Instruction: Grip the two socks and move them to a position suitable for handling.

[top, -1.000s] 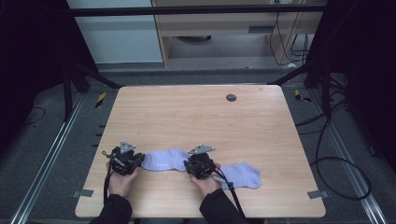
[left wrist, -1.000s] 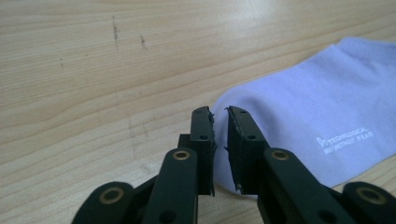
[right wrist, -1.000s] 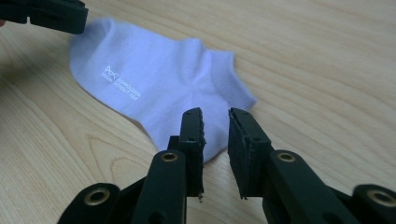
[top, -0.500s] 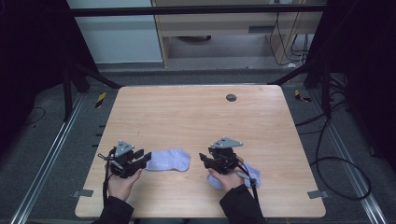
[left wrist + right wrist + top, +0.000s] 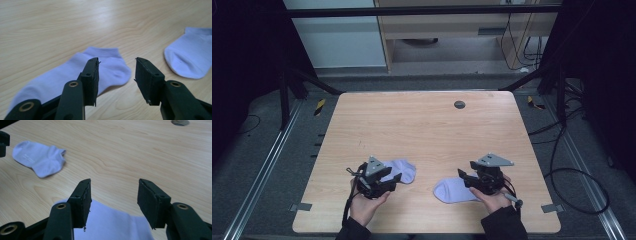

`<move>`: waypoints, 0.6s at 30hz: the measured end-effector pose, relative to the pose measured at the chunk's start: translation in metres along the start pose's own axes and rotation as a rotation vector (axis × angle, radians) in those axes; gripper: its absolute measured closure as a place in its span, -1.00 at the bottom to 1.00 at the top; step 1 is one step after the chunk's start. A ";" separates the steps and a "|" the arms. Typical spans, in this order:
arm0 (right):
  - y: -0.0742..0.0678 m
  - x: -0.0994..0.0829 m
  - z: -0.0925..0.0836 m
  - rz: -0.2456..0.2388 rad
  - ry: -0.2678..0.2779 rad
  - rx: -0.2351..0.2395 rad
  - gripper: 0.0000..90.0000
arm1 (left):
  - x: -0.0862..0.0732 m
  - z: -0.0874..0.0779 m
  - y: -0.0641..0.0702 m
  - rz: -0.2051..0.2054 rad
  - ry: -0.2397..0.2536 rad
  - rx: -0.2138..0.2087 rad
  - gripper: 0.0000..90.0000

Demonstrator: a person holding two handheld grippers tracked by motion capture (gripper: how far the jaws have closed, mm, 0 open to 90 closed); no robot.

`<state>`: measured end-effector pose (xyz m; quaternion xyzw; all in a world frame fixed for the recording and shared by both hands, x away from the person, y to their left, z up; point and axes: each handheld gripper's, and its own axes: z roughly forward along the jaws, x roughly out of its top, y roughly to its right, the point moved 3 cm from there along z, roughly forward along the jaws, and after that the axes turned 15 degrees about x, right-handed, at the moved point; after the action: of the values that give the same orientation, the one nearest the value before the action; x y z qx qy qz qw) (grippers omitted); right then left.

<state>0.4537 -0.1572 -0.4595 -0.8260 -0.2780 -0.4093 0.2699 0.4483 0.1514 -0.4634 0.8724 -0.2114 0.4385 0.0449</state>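
Observation:
Two pale lilac ankle socks lie flat on the wooden table (image 5: pixel 427 125). The left sock (image 5: pixel 403 170) (image 5: pixel 105 67) (image 5: pixel 40 157) sits just beyond my left gripper (image 5: pixel 395 179) (image 5: pixel 117 62). Its jaws have just been opening and stand apart above the sock, with nothing between the pads. The right sock (image 5: pixel 452 191) (image 5: pixel 190 57) (image 5: pixel 112 225) lies under and left of my right gripper (image 5: pixel 464 177) (image 5: pixel 113 182). These jaws too have just been opening and hold nothing. A hand holds each gripper near the front edge.
A round dark hole (image 5: pixel 459 104) (image 5: pixel 180 122) sits in the tabletop near its far edge. Bare wood stretches from the socks to that edge. Black frame bars and cables (image 5: pixel 562 150) stand around the table on the floor.
Both pairs of jaws have opened. My right gripper has moved right, from between the socks to the right sock's far end. My left gripper has shifted a little to the right.

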 end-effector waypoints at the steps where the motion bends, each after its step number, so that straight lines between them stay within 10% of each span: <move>1: 0.004 -0.004 -0.006 0.005 -0.002 -0.006 0.00 | 0.000 0.002 0.004 0.007 -0.001 -0.004 0.18; 18: 0.040 -0.047 -0.036 0.038 -0.073 -0.067 0.22 | 0.012 0.030 0.082 0.114 -0.039 -0.083 0.31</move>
<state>0.4383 -0.2204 -0.4884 -0.8540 -0.2581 -0.3831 0.2392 0.4437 0.0652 -0.4815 0.8647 -0.2795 0.4141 0.0519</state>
